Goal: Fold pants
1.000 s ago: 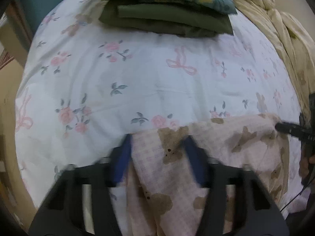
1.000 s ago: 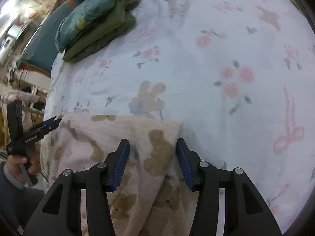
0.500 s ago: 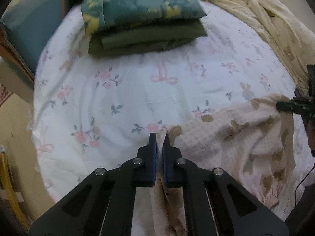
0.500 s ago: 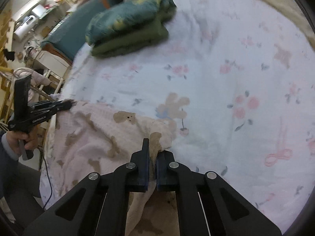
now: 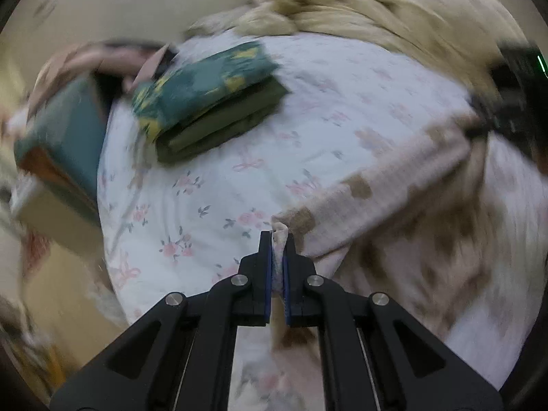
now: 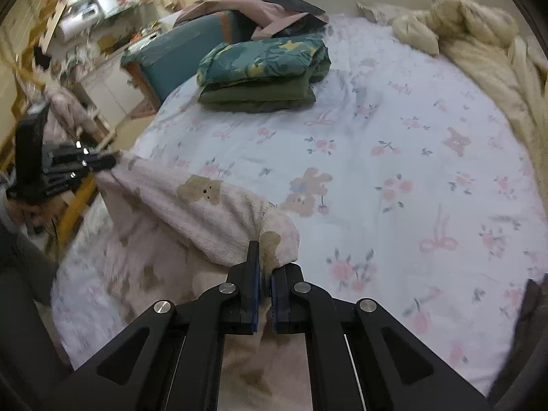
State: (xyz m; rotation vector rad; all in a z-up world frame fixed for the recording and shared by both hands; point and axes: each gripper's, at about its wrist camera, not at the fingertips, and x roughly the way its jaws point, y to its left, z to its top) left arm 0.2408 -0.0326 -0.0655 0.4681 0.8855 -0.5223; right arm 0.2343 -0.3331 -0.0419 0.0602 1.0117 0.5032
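The pants (image 5: 404, 185) are pale pink fleece with brown bear prints; they also show in the right wrist view (image 6: 191, 205). My left gripper (image 5: 277, 239) is shut on one top corner of the pants. My right gripper (image 6: 265, 260) is shut on the other corner. The top edge is stretched between the two grippers and lifted above the floral bed sheet (image 6: 394, 157), with the rest hanging below. The left gripper also shows at the left of the right wrist view (image 6: 106, 162), and the right gripper at the right of the left wrist view (image 5: 479, 126).
A stack of folded clothes, teal patterned on olive green (image 6: 263, 72), lies at the far side of the bed, also in the left wrist view (image 5: 209, 96). A cream blanket (image 6: 479, 34) is bunched at the far right. A teal box (image 6: 174, 51) stands beside the bed.
Both grippers went from open around the pants' edge to shut on its corners, then lifted the pants off the sheet and pulled the edge taut.
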